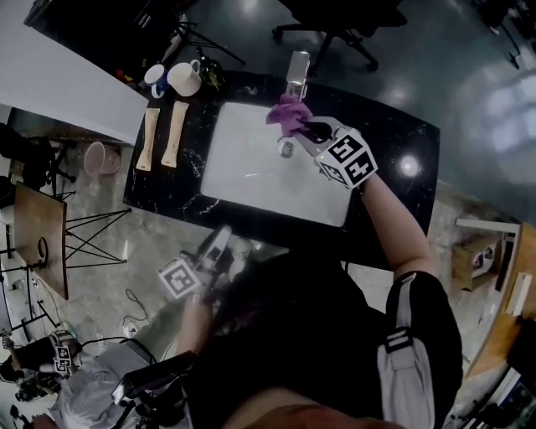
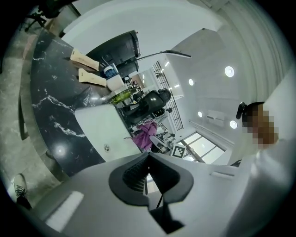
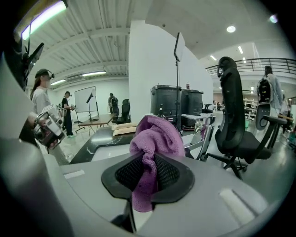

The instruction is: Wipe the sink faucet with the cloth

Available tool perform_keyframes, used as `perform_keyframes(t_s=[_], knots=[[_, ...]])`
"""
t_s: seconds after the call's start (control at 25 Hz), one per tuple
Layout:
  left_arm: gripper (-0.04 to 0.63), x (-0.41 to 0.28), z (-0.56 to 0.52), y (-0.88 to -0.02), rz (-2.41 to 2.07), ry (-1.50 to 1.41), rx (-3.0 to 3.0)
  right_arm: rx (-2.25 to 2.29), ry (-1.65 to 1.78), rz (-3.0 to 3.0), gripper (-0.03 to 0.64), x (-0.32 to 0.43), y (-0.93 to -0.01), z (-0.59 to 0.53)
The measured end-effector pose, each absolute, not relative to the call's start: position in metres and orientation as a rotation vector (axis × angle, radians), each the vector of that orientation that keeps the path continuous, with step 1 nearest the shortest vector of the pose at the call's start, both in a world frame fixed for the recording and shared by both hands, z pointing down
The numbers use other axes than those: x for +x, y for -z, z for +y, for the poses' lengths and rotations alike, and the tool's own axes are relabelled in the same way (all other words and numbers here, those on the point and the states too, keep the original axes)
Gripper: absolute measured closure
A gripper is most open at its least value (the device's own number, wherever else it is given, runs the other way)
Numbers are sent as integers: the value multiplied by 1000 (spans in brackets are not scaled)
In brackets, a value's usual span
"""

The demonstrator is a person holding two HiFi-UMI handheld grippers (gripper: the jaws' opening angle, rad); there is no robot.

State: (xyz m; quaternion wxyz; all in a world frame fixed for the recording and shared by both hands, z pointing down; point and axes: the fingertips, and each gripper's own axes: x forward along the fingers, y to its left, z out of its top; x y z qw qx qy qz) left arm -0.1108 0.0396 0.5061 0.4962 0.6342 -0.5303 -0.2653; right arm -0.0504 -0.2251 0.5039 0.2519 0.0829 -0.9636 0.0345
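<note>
A purple cloth [image 1: 289,111] is bunched just in front of the chrome faucet [image 1: 295,70] at the far rim of the white sink [image 1: 251,172]. My right gripper [image 1: 303,126] is shut on it, reaching over the basin. In the right gripper view the cloth [image 3: 155,136] is pinched between the dark pads and bulges above them, with the faucet [image 3: 203,133] just to its right. My left gripper [image 1: 216,249] hovers off the counter's near edge, shut with nothing in it [image 2: 148,156]. From there the cloth [image 2: 146,136] shows across the sink [image 2: 99,127].
The sink sits in a black marble counter [image 1: 394,142]. At its left end stand two mugs [image 1: 174,77], a green bottle [image 1: 209,72] and two wooden boards [image 1: 162,136]. An office chair [image 1: 339,25] stands behind the counter. A drain [image 1: 286,148] lies below the cloth.
</note>
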Motion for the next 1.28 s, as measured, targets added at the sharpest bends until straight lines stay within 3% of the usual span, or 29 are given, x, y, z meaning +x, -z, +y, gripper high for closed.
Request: perform_keyframes(t_s=[0.52,0.76,1.28], knots=[[595,-109,44,-513,-1288,676,1471,300,174,-2372,546,-65,-572,-290],[595,-115,58,-518,-1336,685,1421,490,148,-2381,546,-67,-564,-340],[595,-117,72,-522,-1371,692,1382,467,-85,-2328,548,-88,-612,-340]])
